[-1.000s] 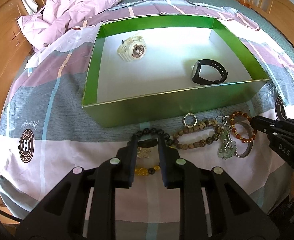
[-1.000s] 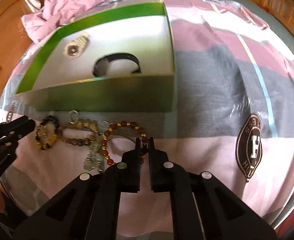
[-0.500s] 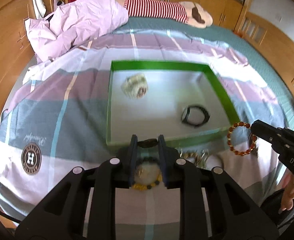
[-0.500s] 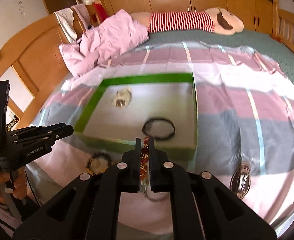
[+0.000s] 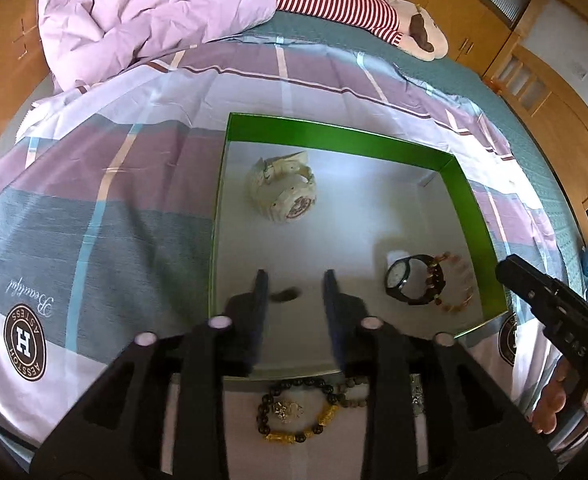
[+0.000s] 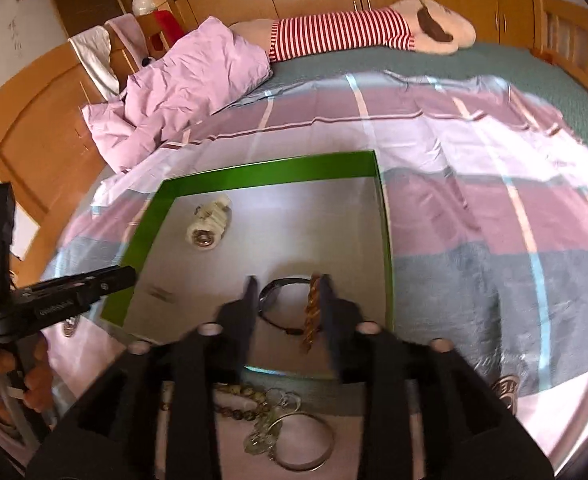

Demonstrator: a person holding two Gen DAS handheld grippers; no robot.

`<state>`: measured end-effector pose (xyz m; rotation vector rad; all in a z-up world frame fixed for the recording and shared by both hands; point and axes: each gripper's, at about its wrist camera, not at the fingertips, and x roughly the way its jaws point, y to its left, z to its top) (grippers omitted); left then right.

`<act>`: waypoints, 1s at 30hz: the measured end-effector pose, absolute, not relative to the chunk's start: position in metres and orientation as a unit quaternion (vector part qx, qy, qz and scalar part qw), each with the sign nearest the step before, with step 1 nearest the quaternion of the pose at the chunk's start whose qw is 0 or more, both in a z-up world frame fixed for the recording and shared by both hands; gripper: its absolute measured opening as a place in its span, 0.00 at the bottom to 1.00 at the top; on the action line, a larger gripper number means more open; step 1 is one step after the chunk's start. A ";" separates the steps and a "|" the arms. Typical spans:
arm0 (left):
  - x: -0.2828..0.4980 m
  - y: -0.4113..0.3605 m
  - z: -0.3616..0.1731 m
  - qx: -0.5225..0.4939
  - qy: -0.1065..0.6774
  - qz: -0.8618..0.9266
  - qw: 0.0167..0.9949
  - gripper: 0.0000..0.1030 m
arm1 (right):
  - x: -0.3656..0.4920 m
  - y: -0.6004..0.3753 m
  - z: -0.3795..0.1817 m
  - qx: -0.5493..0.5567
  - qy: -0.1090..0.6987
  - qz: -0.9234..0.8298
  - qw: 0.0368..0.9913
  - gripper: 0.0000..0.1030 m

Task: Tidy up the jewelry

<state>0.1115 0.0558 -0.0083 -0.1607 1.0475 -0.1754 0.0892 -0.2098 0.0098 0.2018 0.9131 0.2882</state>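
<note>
Hovering over green box (image 5: pixel 466 184), both grippers (image 5: pixel 294 284) (image 6: pixel 286 292) spread wide, gripping nothing; amber bracelet (image 5: pixel 456 284) landing against black watch (image 5: pixel 410 280) at near right; may tangle there; black-gold bracelet (image 5: pixel 298 410) outside near wall, risks being forgotten.

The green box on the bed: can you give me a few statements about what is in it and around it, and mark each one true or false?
1. A cream watch lies inside the green box. True.
2. The black watch lies on the bedspread outside the box. False: it is inside, near the right wall.
3. The left gripper is clamped on a bracelet. False: its jaws are apart.
4. A black-and-gold bead bracelet lies on the bedspread outside the box. True.
5. The box has a lid on. False: it is open-topped.
</note>
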 end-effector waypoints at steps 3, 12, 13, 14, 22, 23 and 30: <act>0.105 0.055 -0.003 -0.071 0.495 -0.086 0.862 0.43 | 0.076 -0.213 0.017 0.097 0.439 0.150 0.880 0.40; 0.048 0.043 -0.007 -0.025 0.532 -0.121 0.838 0.43 | 0.030 -0.208 -0.022 0.040 0.522 0.162 0.836 0.45; 0.045 0.041 -0.016 -0.019 0.544 -0.120 0.830 0.43 | 0.028 -0.206 -0.032 0.033 0.536 0.156 0.829 0.45; 0.043 0.040 -0.024 -0.015 0.555 -0.117 0.823 0.43 | 0.026 -0.204 -0.040 0.025 0.548 0.151 0.822 0.45; 0.051 0.045 -0.062 -0.025 0.597 -0.087 0.797 0.26 | 0.026 -0.194 -0.058 -0.004 0.568 0.131 0.812 0.40; 0.051 0.045 -0.062 -0.026 0.597 -0.090 0.797 0.26 | 0.025 -0.192 -0.058 -0.006 0.568 0.134 0.812 0.39; 0.057 0.032 -0.075 -0.002 0.603 -0.086 0.793 0.26 | 0.026 -0.185 -0.070 -0.023 0.587 0.135 0.798 0.39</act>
